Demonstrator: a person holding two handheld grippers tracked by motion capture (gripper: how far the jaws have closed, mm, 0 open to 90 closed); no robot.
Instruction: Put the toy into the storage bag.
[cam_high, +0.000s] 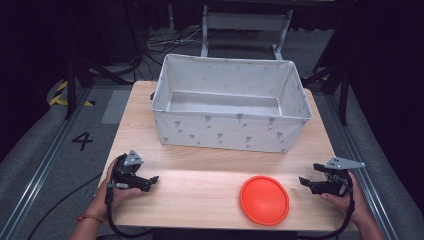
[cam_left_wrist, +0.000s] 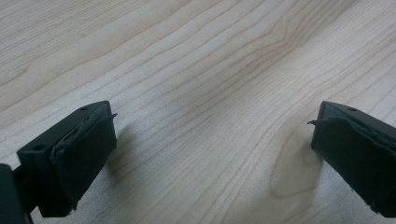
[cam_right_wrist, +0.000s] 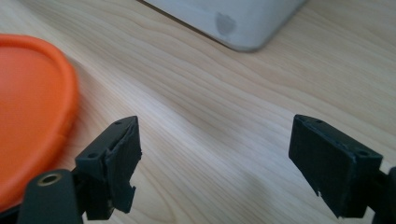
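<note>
A pale wooden bench (cam_high: 200, 190) carries everything here, its grain running across the frame in the high view. The biggest thing on it is a white fabric bin (cam_high: 230, 102) with small grey prints, standing upright toward the far half of the bench, its mouth open and its inside bare; one rounded lower corner of the bin (cam_right_wrist: 233, 23) shows at the top of the right gripper view. Next in size is an orange disc (cam_high: 264, 199), round with a raised rim, lying flat on the near part of the bench, right of centre and well apart from the bin. In the right gripper view the orange disc (cam_right_wrist: 32, 107) lies at the left edge, just beside the left-hand jaw but not between the jaws. The right tool (cam_high: 306, 183), held in the person's right hand at the near right edge of the bench, points toward the disc and sits near it without touching; the right tool (cam_right_wrist: 215, 163) has its jaws spread wide with only bare wood between them. The left tool (cam_high: 152, 180), held in the left hand at the near left of the bench, is well apart from the disc; the left tool (cam_left_wrist: 212, 149) likewise stands wide apart over bare wood, gripping nothing.
</note>
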